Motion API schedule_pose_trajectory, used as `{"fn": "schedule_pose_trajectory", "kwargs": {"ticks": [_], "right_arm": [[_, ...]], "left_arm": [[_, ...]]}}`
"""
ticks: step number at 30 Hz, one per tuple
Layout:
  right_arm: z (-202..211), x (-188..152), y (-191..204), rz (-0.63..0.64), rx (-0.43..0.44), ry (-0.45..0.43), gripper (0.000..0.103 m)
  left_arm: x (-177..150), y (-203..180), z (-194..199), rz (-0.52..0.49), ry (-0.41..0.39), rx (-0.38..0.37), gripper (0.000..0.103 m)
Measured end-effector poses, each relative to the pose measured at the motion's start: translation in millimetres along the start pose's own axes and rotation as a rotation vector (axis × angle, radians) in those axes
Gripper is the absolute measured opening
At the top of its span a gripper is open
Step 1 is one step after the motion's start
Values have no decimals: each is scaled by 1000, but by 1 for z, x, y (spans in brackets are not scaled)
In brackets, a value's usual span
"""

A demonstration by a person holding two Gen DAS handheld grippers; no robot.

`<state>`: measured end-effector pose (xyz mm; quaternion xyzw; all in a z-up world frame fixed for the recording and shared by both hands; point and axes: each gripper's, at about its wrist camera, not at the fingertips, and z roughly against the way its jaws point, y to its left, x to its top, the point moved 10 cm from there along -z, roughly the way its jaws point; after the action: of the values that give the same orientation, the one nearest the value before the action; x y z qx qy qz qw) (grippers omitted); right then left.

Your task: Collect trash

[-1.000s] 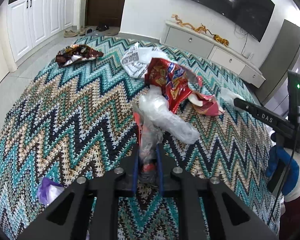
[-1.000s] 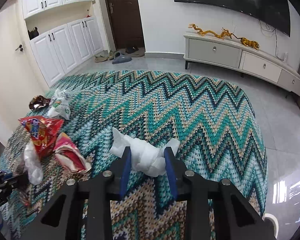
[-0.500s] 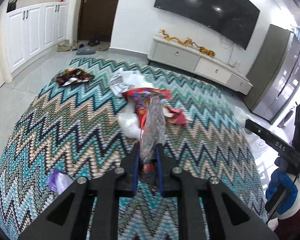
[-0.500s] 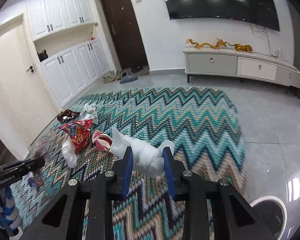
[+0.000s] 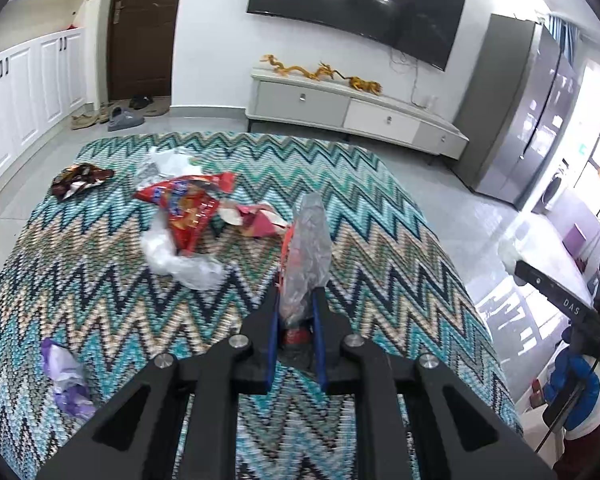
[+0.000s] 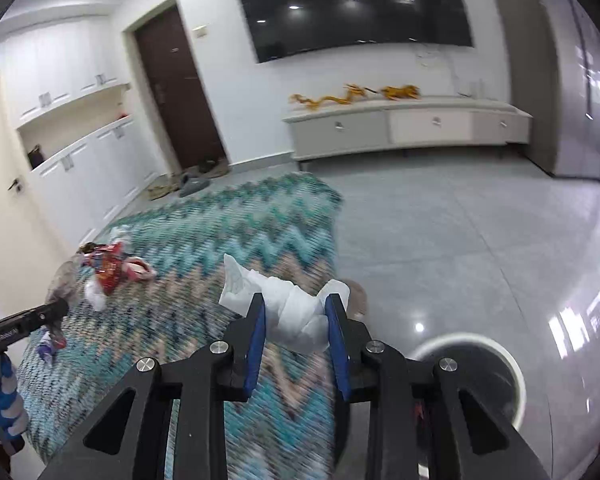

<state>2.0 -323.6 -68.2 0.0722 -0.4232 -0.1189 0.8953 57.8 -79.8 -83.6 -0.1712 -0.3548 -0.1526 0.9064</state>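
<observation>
Your left gripper [image 5: 295, 312] has its blue pads pinched tight on a crumpled clear plastic wrapper [image 5: 306, 256] with a red bit at the base; wrapper stands up out of the jaws, lifted off the zigzag rug [image 5: 100, 300]

On the rug, left to right in the left wrist view: purple-white scrap [image 5: 66, 376] near the lower left edge, dark brown snack wrapper [image 5: 78, 180] at the far left, red snack bag [image 5: 186, 204] lying over a clear plastic bag [image 5: 180, 260], white crumpled paper [image 5: 168, 162] behind them, torn pink-red wrapper [image 5: 256, 220] just right of the red bag. All of these lie on the rug, apart from your grippers

Your right gripper [image 6: 296, 316] is clamped on a wad of white tissue [image 6: 288, 308], pads pressing both sides, tissue ends sticking out left and right of the jaws. It hangs over the rug's right edge, where rug meets grey tile floor [image 6: 460, 240]

White-rimmed trash bin [image 6: 496, 360] sits on the tile just right of and below the right gripper, dark inside, contents unreadable

Right wrist view is blurred
</observation>
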Motion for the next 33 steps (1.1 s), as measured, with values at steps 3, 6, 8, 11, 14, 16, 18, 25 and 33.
{"fn": "schedule_pose_trajectory", "kwargs": {"ticks": [3, 6, 8, 11, 14, 16, 18, 25, 33], "right_arm": [[5, -15, -26, -60, -36, 7, 28], [10, -32, -49, -118, -62, 15, 28], [12, -40, -61, -147, -75, 19, 28], [14, -55, -77, -181, -92, 30, 28], [15, -63, -87, -202, -99, 39, 28], [14, -68, -92, -214, -104, 44, 28], [14, -73, -98, -227, -106, 46, 28], [16, -82, -119, -268, -118, 50, 28], [13, -98, -144, -300, -136, 72, 28]], "left_arm": [[-4, -13, -4, -26, 13, -9, 14], [-7, -26, -7, -52, 24, -20, 14], [-8, -35, -9, -73, 28, -26, 14], [-9, -49, -11, -105, 29, -30, 14], [-9, -65, -13, -143, 29, -36, 14], [-9, -75, -14, -165, 29, -40, 14], [-9, -86, -16, -187, 31, -44, 14], [-10, -120, -26, -262, 34, -41, 14], [-14, -163, -45, -344, 48, -52, 14]]}}
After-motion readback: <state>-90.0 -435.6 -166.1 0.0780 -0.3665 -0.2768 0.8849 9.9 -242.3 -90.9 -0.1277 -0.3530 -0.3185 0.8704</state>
